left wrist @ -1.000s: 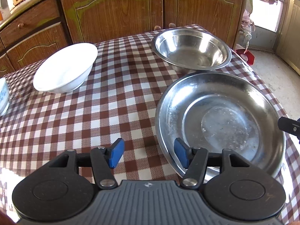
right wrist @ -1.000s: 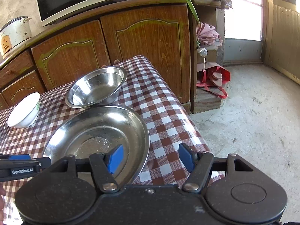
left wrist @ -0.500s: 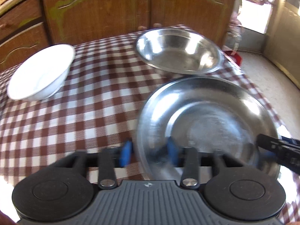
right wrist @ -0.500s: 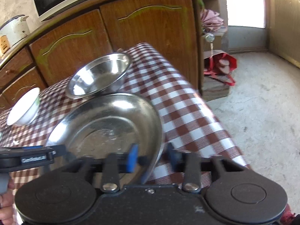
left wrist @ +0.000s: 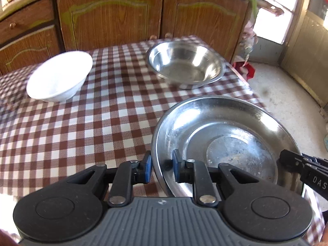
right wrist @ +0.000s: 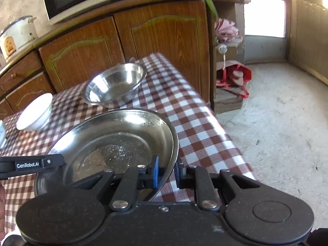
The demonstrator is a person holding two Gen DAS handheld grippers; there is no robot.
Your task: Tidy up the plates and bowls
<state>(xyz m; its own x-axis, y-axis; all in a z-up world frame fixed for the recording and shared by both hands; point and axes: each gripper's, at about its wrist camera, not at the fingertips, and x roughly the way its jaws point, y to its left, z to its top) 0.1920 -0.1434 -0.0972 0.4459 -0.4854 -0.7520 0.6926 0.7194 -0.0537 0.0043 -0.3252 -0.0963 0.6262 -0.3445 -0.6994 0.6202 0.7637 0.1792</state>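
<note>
- The big steel plate (left wrist: 223, 143) is pinched from both sides at once: the left claw (left wrist: 162, 169) is clamped on its near-left rim, one blue pad outside and one inside the lip, and the right claw (right wrist: 166, 171) is closed on the opposite rim the same way.
- The plate sits at the near right corner of the counter (left wrist: 82, 127), which has a brown-and-white check cloth. It looks tipped or just off the cloth on the right side, though I can't say for sure.
- Handling-wise I'd guess it's thin stamped steel: light, rigid, no give, but slick. The rolled rim is really the only place to take hold, and two opposite grips should stop it swinging.
- Looks: shiny and wide with a shallow dished wall and a flat round centre that's scuffed, with some dried specks on it.
- Other pieces to sort: a deeper steel bowl (left wrist: 185, 63) at the far right of the counter and a white ceramic bowl (left wrist: 59, 75) far left, well apart from each other. The white one is the breakable one, I'd say.
- Watch for the rim sliding out of the pads if the two grips pull unevenly.
</note>
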